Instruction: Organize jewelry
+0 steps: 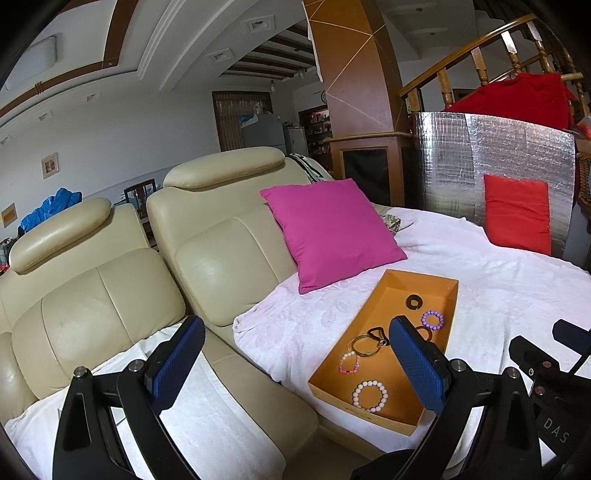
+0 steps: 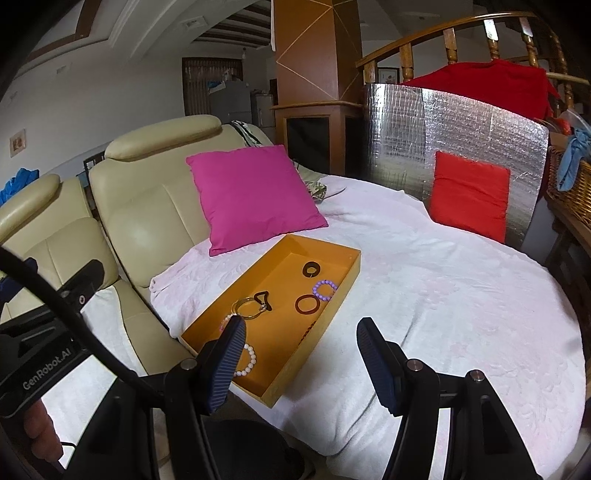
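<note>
Both wrist views look forward-down, near, sharing orange tray [image 1: 384,295] on white blanket [image 2: 443,277].

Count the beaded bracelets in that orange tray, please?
3: white beaded bracelet at the near end, pink-and-white one just beyond, purple one toward the far end. Grippers may hide more.

Cream leather recliner sofa [image 1: 122,280] left, white blanket [image 2: 424,288] over seat. Magenta cushion [image 1: 328,229] far centre, red cushion [image 2: 469,195] against silver foil panel [image 2: 461,122] right. Wooden pillar [image 1: 354,74], stair railing [image 2: 461,29] far right.
</note>
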Action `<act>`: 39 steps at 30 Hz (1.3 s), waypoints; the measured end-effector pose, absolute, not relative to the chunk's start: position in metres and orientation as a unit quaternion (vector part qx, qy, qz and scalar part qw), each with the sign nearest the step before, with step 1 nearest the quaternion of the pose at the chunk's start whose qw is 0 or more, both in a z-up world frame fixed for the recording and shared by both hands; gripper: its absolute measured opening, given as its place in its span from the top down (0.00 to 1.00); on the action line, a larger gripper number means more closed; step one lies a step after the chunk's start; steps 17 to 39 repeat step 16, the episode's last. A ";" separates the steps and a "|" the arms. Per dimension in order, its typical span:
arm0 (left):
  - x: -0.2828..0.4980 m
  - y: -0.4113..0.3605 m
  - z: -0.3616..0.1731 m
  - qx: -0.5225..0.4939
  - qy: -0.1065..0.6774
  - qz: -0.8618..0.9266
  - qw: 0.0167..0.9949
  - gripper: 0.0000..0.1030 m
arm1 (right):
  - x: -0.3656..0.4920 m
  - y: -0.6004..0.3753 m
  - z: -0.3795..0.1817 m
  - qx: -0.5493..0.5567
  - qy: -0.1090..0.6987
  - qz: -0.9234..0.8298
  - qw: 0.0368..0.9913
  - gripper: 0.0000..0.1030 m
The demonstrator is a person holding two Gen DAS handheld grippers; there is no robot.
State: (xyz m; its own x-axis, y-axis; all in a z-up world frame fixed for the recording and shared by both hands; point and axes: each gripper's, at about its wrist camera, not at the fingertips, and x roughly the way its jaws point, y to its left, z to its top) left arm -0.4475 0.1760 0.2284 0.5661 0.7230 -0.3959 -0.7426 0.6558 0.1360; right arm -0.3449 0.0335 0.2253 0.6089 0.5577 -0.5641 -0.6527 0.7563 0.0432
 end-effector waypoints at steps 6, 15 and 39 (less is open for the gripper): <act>-0.444 0.183 0.228 -0.023 0.215 0.418 0.882 0.03 | -0.339 0.037 0.223 -0.083 0.289 0.339 0.892 0.35; -0.413 0.172 0.224 -0.008 0.225 0.397 0.890 0.03 | -0.316 0.023 0.215 -0.065 0.300 0.330 0.892 0.36; -0.401 0.165 0.225 -0.003 0.226 0.380 0.897 0.03 | -0.310 0.016 0.213 -0.059 0.302 0.323 0.895 0.36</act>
